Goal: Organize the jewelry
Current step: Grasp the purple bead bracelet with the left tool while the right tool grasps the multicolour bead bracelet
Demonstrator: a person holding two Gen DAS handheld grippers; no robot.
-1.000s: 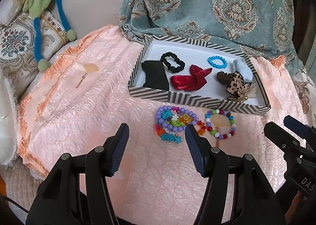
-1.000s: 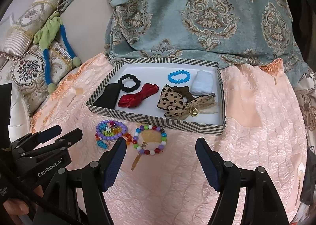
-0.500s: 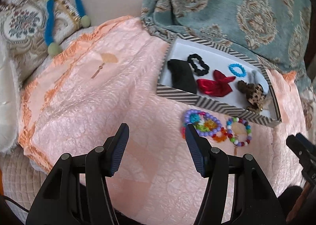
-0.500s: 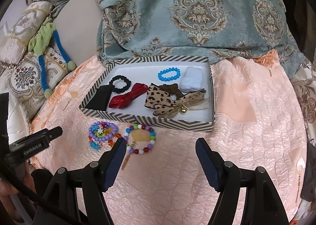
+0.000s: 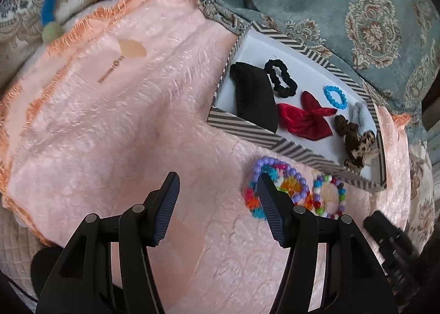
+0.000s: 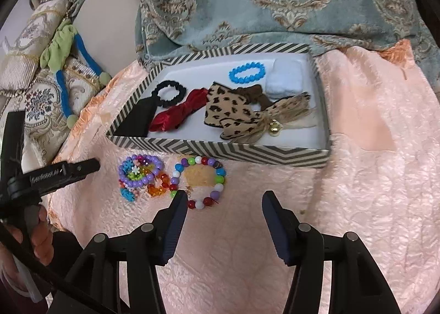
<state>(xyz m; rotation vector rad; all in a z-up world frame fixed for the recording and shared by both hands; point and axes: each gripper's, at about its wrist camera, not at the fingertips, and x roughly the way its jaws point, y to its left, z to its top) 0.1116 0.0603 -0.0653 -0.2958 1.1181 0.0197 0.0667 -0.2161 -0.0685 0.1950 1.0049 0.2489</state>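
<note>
two black handheld grippers hover over a peach quilted cloth (image 6: 371, 176) spread on a bed. the right gripper (image 6: 224, 215) sits at six o'clock in its own view, its jaws have just been closing yet stand apart, pinching nothing, only cloth between them. just past its left finger, at about eleven o'clock from the tips, lies a multicoloured bead bracelet (image 6: 199, 183), and beside that at nine o'clock a heap of purple and mixed bead bracelets (image 6: 140, 176). behind both, at twelve o'clock, a striped shallow box (image 6: 220, 150) holds a black scrunchie (image 6: 169, 93), a red bow (image 6: 178, 115), a leopard-print bow (image 6: 231, 115), a blue bead bracelet (image 6: 247, 73) and a white folded item (image 6: 286, 78). the left gripper (image 5: 217, 204) has its jaws spread and empty; its right finger overlaps the purple heap in its view, contact unclear.
</note>
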